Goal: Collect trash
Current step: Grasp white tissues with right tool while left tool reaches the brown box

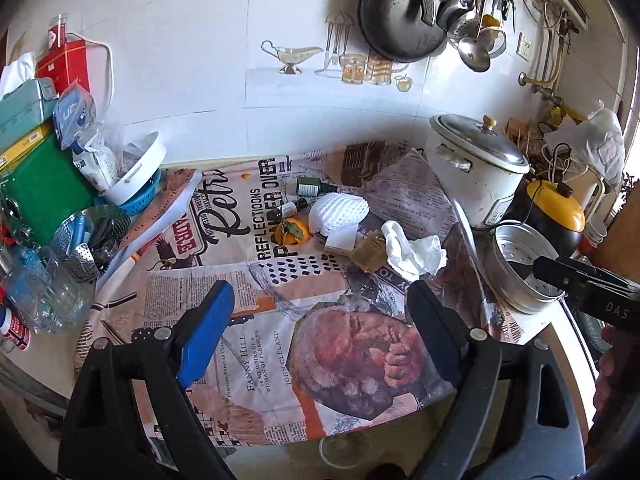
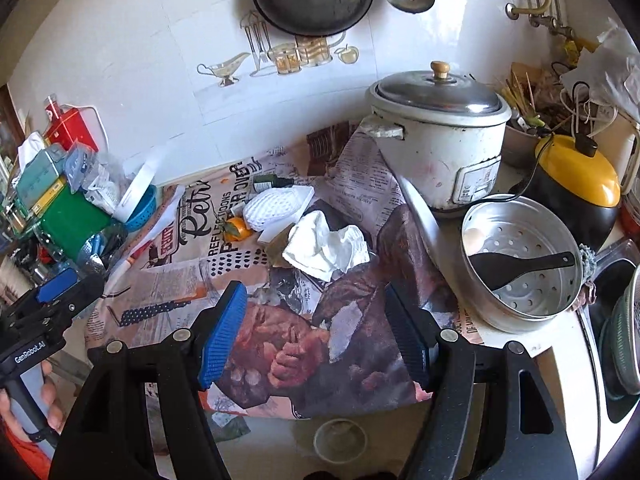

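One tissue [image 2: 326,246], two bottles [image 1: 314,188], one orange [image 1: 292,232].

Home kitchen: rice cooker [image 2: 440,136] on a cluttered counter far right, wok [image 1: 396,16] and ladles [image 1: 472,40] hanging on the tiled wall [image 1: 180,60].

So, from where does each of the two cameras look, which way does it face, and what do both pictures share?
Left wrist: sits on the left gripper, looks forward and down over the newspaper-print cloth toward the tiled wall; its open fingers show, the right gripper enters at right.
Right wrist: sits on the right gripper, faces the same way from nearer the steamer pot; its open fingers show, the left gripper and a hand at left.
Shared: crumpled tissue, rice cooker, orange.
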Action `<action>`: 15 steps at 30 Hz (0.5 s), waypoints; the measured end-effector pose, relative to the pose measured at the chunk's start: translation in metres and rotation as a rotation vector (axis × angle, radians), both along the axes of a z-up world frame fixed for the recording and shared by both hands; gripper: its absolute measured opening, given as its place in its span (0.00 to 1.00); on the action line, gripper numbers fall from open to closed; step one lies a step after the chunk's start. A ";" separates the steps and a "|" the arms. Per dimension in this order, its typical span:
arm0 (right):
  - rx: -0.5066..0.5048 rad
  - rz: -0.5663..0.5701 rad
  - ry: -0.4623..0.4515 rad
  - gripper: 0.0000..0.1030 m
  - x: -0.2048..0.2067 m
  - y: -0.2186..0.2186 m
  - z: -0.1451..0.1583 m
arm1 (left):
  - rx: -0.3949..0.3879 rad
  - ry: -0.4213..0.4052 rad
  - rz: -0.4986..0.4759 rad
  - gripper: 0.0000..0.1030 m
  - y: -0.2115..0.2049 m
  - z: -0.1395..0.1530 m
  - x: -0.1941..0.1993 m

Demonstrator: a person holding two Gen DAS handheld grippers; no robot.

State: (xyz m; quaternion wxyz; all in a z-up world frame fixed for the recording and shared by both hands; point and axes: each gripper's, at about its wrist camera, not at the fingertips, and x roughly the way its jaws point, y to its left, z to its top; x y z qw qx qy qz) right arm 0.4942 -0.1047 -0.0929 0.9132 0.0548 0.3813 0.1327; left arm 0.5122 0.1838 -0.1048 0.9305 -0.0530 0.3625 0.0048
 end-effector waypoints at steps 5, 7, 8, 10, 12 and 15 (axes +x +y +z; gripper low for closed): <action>-0.061 0.021 0.053 0.66 0.042 0.010 -0.028 | 0.015 0.058 0.008 0.86 0.005 -0.020 0.027; -0.078 0.018 0.073 0.66 0.061 0.012 -0.041 | 0.015 0.069 0.024 0.86 0.006 -0.025 0.035; -0.079 0.025 0.086 0.66 0.071 0.012 -0.047 | 0.018 0.075 0.036 0.86 0.005 -0.027 0.039; -0.074 0.045 0.119 0.66 0.091 0.011 -0.060 | 0.024 0.094 0.065 0.86 0.005 -0.033 0.047; -0.067 0.064 0.148 0.66 0.110 0.009 -0.070 | 0.021 0.119 0.094 0.86 0.004 -0.040 0.058; -0.051 0.102 0.198 0.66 0.139 0.008 -0.084 | 0.012 0.154 0.126 0.86 0.000 -0.050 0.076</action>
